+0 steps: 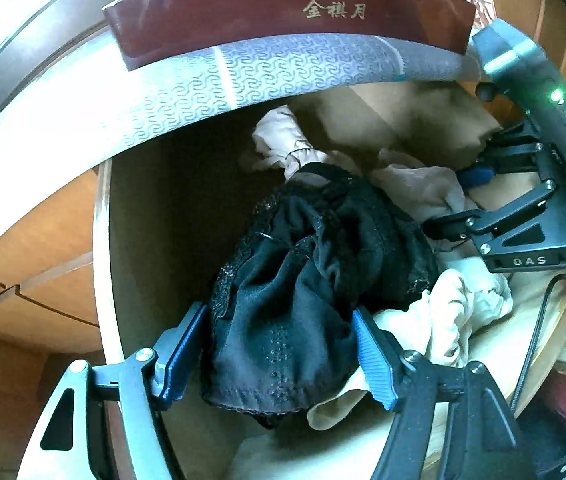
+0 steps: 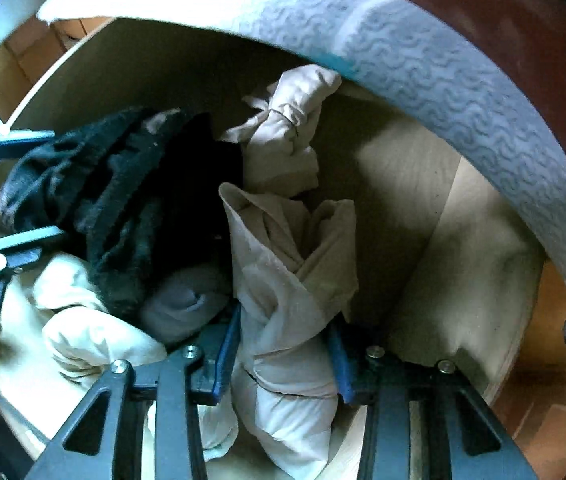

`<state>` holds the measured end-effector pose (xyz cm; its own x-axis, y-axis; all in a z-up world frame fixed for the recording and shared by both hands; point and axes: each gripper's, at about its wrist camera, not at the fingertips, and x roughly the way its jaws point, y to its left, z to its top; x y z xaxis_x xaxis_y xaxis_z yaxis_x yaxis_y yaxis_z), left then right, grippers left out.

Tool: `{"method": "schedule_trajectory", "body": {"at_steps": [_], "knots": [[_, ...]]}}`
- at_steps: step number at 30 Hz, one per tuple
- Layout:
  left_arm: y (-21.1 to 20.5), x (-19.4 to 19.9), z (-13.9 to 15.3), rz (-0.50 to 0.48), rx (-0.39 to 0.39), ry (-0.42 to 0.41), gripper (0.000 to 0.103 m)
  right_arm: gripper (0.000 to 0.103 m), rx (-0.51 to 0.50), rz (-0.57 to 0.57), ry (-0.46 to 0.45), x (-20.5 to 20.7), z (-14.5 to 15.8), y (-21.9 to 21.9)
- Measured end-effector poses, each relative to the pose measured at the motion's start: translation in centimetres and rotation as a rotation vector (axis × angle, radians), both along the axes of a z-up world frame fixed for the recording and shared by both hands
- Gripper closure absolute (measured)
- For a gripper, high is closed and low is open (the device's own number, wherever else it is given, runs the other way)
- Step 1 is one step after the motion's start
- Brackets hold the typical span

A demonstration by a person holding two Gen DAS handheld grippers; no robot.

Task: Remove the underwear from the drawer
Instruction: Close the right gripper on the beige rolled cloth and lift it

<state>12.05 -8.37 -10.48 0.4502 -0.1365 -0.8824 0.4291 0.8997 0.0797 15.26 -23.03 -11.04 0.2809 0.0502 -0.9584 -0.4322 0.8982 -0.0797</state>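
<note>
The left gripper (image 1: 279, 350) is clamped on a bunched black lace underwear (image 1: 307, 264), one blue pad pressing each side of it. The black garment's long axis runs away from those pads toward the back of the drawer, its stitched hem nearest the gripper and its lace edge trailing up the near side. It sits low in the open drawer (image 1: 101, 280), on top of pale garments.

The right gripper (image 2: 287, 360) is clenched on a beige underwear (image 2: 283, 280), twisted into a long roll. That roll stands nearly along the gripper's own line, its narrow folded end pointing toward the drawer's back wall. A second, knotted beige garment (image 2: 283, 136) lies just beyond it, and a cream garment (image 2: 87, 332) lies beside the black one.

The drawer is pale wood inside, its bare floor (image 2: 423, 216) showing on one side. Above the drawer hangs a patterned grey-white cloth (image 1: 219, 80), under a glossy dark-red panel (image 1: 243, 12) with gold characters. Orange-brown wooden flooring (image 1: 43, 232) lies beside the drawer.
</note>
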Motion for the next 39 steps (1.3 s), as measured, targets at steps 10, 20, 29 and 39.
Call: {"method": "schedule_trajectory", "body": {"at_steps": [10, 20, 29, 39], "knots": [[1.5, -0.5, 1.8, 0.071, -0.074, -0.016, 0.032, 0.064, 0.109, -0.054, -0.056, -0.7, 4.7, -1.8], [1.5, -0.7, 1.9, 0.068, -0.059, -0.027, 0.032, 0.060, 0.123, -0.115, -0.105, -2.3, 7.3, -3.7], [1.7, -0.8, 2.0, 0.075, -0.086, -0.037, 0.032, 0.040, -0.171, 0.018, 0.136, -2.0, 4.7, -0.4], [2.0, -0.9, 2.2, 0.074, -0.112, -0.043, 0.031, 0.053, -0.288, 0.080, 0.076, -4.1, 4.2, -0.7]]}}
